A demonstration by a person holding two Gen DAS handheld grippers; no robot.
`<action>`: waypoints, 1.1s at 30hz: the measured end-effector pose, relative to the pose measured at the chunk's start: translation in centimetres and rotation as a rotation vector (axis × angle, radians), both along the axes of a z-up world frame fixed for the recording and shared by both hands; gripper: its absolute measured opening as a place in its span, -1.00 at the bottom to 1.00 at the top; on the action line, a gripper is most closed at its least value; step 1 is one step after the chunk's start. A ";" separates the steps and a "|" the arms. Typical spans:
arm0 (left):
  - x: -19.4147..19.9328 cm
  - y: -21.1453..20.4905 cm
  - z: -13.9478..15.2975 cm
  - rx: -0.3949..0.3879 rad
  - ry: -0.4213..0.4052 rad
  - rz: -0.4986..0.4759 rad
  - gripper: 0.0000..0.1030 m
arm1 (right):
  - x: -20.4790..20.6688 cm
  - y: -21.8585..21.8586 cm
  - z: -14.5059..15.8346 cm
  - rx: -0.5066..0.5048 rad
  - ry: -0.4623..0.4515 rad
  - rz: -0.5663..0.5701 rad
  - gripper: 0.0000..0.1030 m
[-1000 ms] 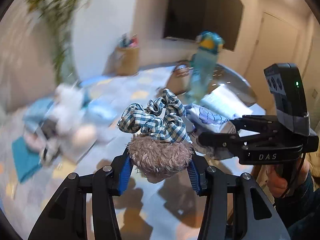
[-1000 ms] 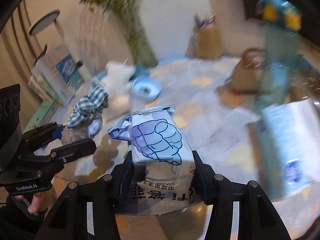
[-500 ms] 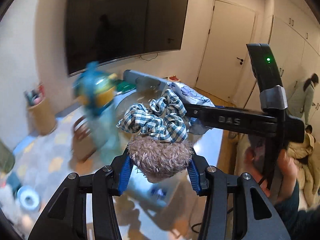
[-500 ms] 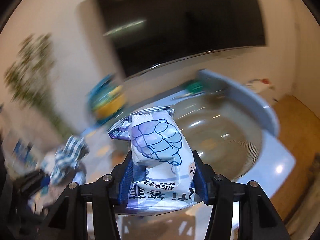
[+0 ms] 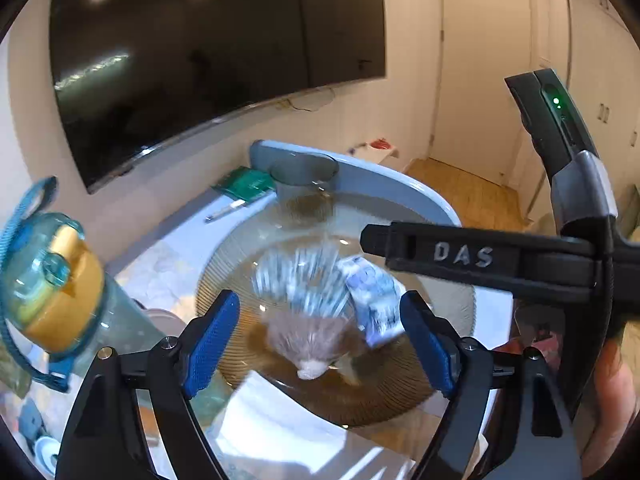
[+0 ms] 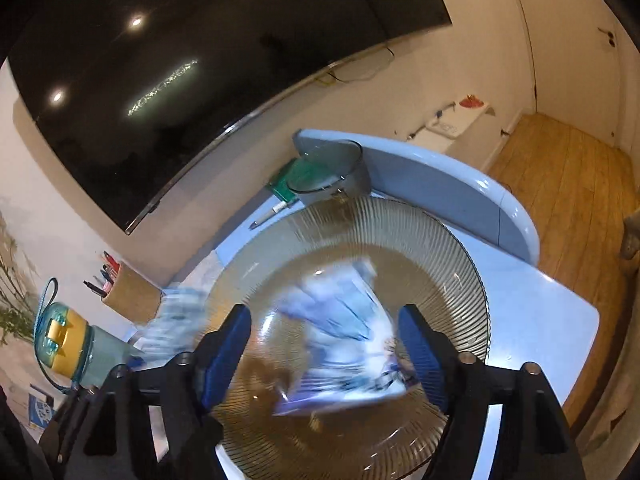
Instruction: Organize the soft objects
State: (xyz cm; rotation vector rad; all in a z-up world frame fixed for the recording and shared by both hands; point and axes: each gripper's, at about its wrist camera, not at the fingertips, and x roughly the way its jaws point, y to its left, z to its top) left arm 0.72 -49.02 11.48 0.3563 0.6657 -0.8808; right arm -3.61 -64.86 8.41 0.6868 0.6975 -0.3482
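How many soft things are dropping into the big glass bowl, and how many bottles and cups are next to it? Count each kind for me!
Soft things over the glass bowl: 2, the checked fuzzy toy and the blue-and-white packet
Water bottles: 1, the blue bottle with a yellow lid
Grey cups: 1, the cup behind the bowl
Pen holders: 1, the brown holder
Total: 5

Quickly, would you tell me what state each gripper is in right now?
Left gripper: jaws opening, pads clear of the blurred scrunchie between them.
Right gripper: jaws opening, pads clear of the blurred packet.
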 end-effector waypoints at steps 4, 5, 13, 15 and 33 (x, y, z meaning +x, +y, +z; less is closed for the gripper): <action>-1.2 1.6 0.5 -0.022 0.030 -0.041 0.58 | -2.7 0.3 -0.1 0.005 -0.029 -0.019 0.46; -1.5 2.2 0.8 -0.034 0.039 -0.052 0.58 | -3.7 0.7 0.3 -0.014 -0.042 -0.024 0.46; -4.5 10.2 4.5 -0.117 0.068 -0.066 0.58 | -8.0 6.8 4.6 -0.167 -0.148 0.072 0.63; -4.9 13.4 5.5 -0.128 0.056 -0.026 0.58 | -8.5 9.2 5.9 -0.216 -0.174 0.130 0.70; -6.1 47.2 4.2 -0.083 -0.023 0.807 0.58 | -1.2 40.3 1.5 -0.239 -0.148 0.809 0.91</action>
